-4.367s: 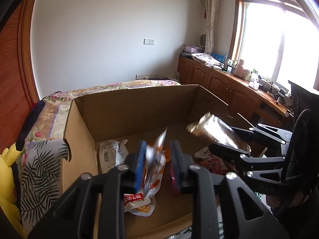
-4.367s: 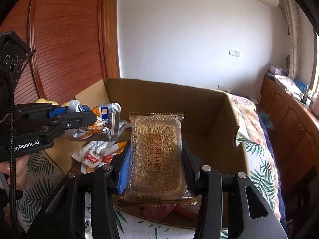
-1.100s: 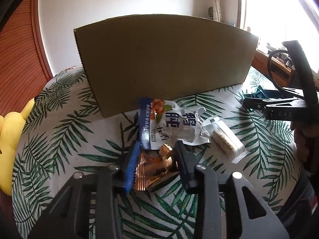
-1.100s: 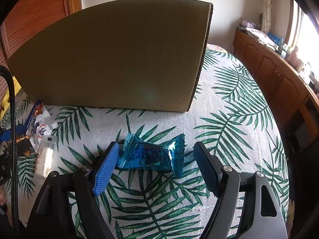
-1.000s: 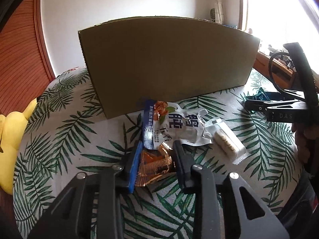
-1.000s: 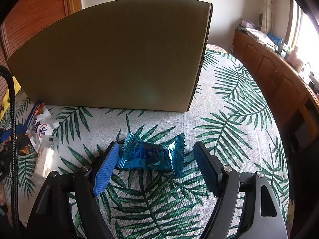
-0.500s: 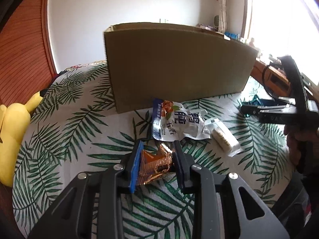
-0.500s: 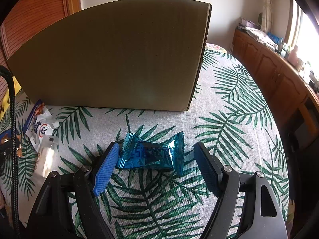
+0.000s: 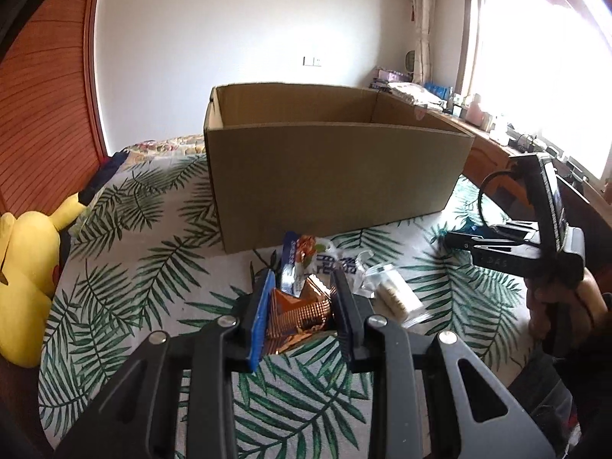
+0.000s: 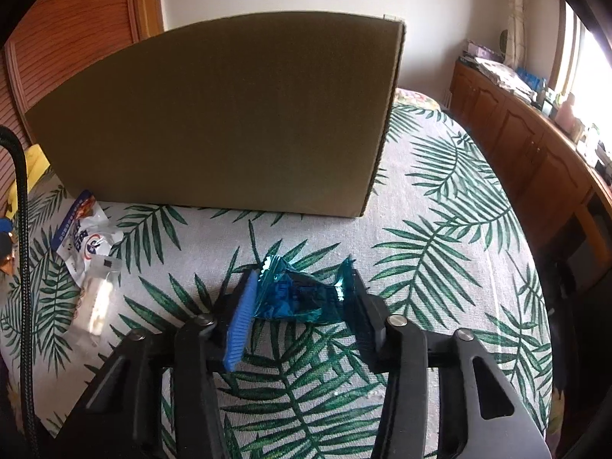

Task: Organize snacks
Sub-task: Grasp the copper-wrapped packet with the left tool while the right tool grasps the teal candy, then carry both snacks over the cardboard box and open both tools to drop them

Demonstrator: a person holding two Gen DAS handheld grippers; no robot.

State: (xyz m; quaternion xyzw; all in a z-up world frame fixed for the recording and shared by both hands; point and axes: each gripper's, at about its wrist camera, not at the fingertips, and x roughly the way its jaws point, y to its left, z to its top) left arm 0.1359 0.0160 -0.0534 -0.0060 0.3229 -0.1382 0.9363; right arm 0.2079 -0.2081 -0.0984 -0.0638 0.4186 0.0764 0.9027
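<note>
Your left tool (image 9: 302,310) is nearly closed, pinching the copper wrapper snack (image 9: 296,315) above the leaf-print bedspread (image 9: 134,267). Your right tool (image 10: 302,298) is closing, jaws touching both ends of the blue candy (image 10: 298,296), which sits crumpled between them on the bedspread. White snack pack (image 9: 329,262) and clear pack (image 9: 394,294) lie just ahead of the left tool. Cardboard box (image 9: 336,168) stands behind them, open. Yellow plush (image 9: 26,267) at bed's left edge.
</note>
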